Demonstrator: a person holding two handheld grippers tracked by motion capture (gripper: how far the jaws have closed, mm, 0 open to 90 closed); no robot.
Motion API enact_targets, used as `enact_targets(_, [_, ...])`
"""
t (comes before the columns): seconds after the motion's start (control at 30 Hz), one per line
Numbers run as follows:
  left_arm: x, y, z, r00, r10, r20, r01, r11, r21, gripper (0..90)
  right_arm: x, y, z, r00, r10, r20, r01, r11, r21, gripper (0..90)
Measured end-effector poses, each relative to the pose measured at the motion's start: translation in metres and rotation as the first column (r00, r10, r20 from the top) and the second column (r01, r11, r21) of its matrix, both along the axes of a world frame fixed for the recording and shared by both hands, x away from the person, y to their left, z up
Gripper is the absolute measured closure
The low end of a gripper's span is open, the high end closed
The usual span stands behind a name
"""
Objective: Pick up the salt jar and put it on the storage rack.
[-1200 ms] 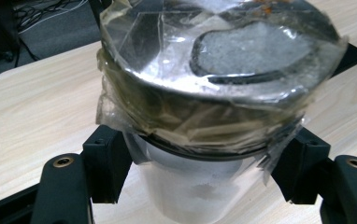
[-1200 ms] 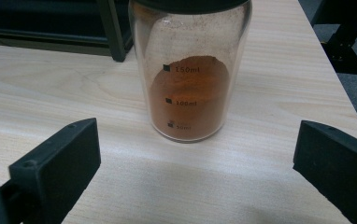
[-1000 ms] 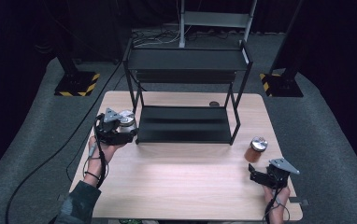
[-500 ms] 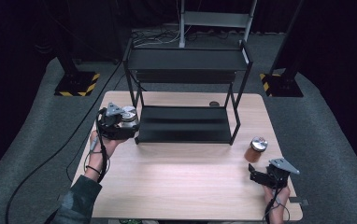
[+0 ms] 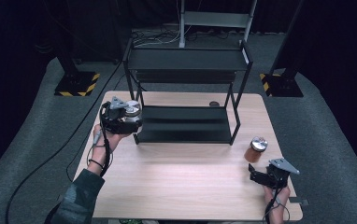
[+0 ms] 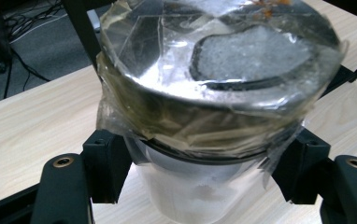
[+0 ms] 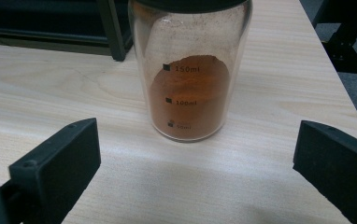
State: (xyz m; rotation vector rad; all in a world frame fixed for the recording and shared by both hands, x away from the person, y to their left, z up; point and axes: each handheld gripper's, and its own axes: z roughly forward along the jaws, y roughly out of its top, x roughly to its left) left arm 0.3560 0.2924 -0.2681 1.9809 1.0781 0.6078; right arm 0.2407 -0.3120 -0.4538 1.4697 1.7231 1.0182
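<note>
Dark curtains and grey carpet ring a pale wooden table, and a person's forearms come in over its near edge. Biggest on it is a black two-tier metal rack, standing just to the right of the left gripper and well ahead and to the left of the right one.

Next in size are the two hand-held tools. Left gripper is raised above the table beside the rack's front left leg and is clamped on a jar with a silvery lid; in the left gripper view the black jaws press the jar's sides just under the lid, the lid is wrapped in crinkled clear tape, and the contents below look white. I can read no writing on it.

Right gripper sits low near the table's front right corner with its jaws spread wide and nothing between them.

Smallest is a glass jar of orange-brown powder, standing upright on the table just ahead of the right gripper's parted jaws, untouched. Its side carries printed measure marks: "150ml", "100ml" and a lowest one that looks like "50ml".
</note>
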Motion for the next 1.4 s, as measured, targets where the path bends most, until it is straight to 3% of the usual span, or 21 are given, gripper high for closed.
enact_targets(0.57, [0.009,-0.01,0.023,0.9996,-0.021,0.018,0.021,0.9994,0.027,30.4,0.001,0.0,0.0,1.0,0.002,-0.003,-0.002,1.0,0.0,0.0])
enact_targets(1.4, [0.023,-0.021,0.044,0.999,-0.04,0.022,0.039,0.9983,0.043,30.4,0.001,0.0,0.0,1.0,0.002,-0.004,-0.002,1.0,-0.001,0.0])
